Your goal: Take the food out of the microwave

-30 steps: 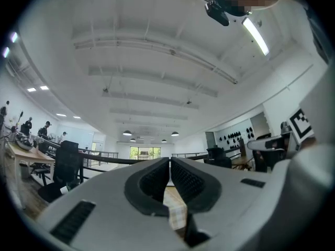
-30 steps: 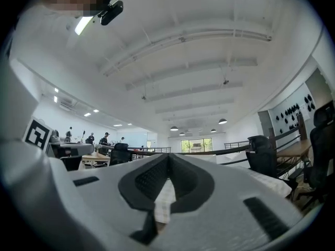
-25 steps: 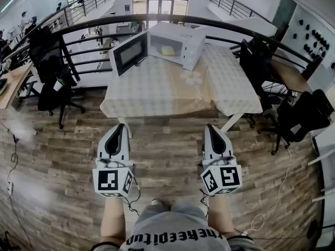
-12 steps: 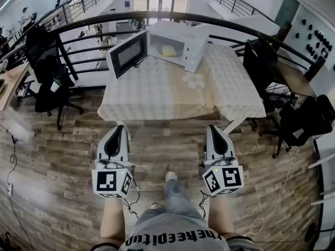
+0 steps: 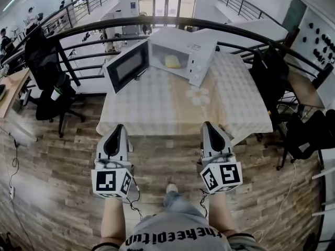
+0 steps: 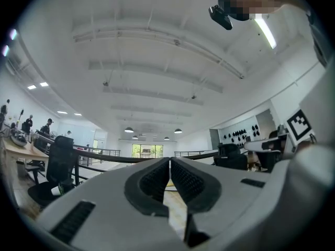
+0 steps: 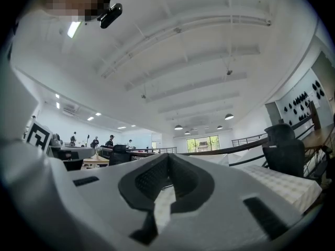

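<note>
Yellow food: inside microwave, door swung open.
Left gripper: clenched, empty, short of table.
Right gripper: clenched, empty.

White boxy microwave looked like smooth painted metal; its door was dark glossy glass. Pale checked cloth was matt. Plank floor was grainy wood. Left claw, right claw: matt pale plastic, ribbed black pads.
</note>
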Demonstrator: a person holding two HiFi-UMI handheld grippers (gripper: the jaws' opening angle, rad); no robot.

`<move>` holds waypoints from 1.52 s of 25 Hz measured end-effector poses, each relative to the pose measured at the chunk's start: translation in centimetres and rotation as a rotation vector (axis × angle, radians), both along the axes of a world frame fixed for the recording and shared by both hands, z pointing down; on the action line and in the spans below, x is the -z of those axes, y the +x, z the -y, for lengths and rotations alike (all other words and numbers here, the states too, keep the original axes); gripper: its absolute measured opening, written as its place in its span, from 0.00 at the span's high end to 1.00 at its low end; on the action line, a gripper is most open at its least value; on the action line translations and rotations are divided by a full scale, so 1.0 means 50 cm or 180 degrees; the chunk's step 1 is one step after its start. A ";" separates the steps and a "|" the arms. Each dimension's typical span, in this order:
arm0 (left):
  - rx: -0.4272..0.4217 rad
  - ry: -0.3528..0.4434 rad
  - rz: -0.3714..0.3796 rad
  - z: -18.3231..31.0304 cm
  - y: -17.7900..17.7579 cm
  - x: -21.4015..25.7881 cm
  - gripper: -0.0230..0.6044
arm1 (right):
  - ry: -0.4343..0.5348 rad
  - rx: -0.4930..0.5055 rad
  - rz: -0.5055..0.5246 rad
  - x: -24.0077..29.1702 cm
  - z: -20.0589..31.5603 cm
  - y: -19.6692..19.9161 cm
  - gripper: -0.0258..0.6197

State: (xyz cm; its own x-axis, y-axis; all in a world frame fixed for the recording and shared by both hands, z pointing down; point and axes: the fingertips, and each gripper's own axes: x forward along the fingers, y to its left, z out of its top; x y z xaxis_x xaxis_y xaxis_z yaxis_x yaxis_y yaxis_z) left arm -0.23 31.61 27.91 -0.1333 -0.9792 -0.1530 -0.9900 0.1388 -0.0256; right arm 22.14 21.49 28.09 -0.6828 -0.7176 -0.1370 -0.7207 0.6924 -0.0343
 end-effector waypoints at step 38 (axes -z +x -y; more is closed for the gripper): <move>-0.0260 0.0024 -0.0062 0.571 -0.181 0.004 0.94 | -0.0020 -0.0110 0.0028 -0.007 0.547 -0.196 0.95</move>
State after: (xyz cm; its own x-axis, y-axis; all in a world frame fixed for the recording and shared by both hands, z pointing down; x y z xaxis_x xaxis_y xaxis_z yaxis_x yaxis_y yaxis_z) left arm -9.27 3.07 27.73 -0.0560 -0.9858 -0.1585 -0.9983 0.0576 -0.0056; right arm 12.32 -5.84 28.43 -0.6564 -0.7416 -0.1383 -0.7439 0.6668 -0.0449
